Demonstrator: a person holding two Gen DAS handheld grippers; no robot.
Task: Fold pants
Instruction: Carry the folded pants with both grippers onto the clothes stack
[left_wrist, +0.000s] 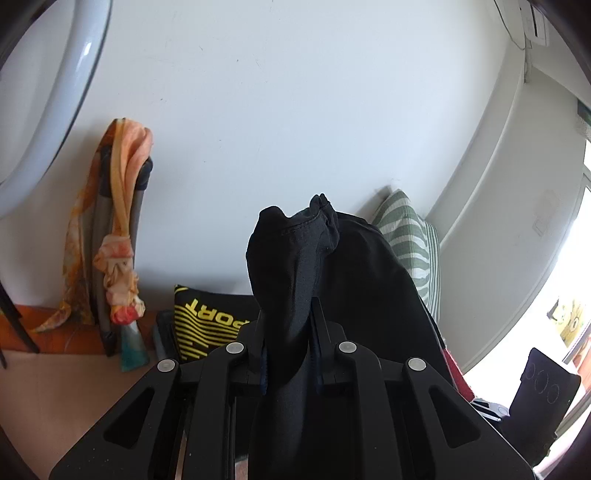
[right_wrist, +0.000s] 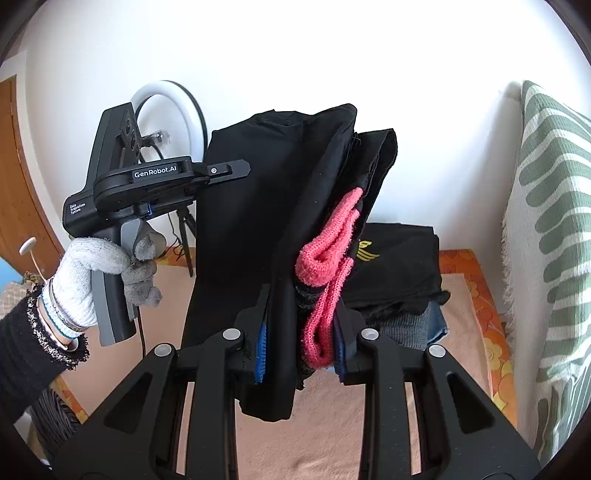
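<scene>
White "GenRobot.AI" on left gripper (right_wrist: 236, 170)

I see the black pants (right_wrist: 240, 229) lifted off the bed, bunched in folds, a pink drawstring (right_wrist: 328, 266) dangling from their waistband.

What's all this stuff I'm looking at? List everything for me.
pants: one, black with pink trim, held up between both claws
folded clothes: one stack, black on top, on the bed behind
SPORT garment: one, black and yellow, low against the wall
striped pillow: one, green and white, at the right
scarf: one, orange patterned, draped on a chair
ring light: one, white, on a tripod
bed cover: one, peach with orange border
left claw: one, black, shut on the pants
right claw: one, black, shut on the pants
gloved hand: one, white-grey, gripping the left claw's handle
</scene>
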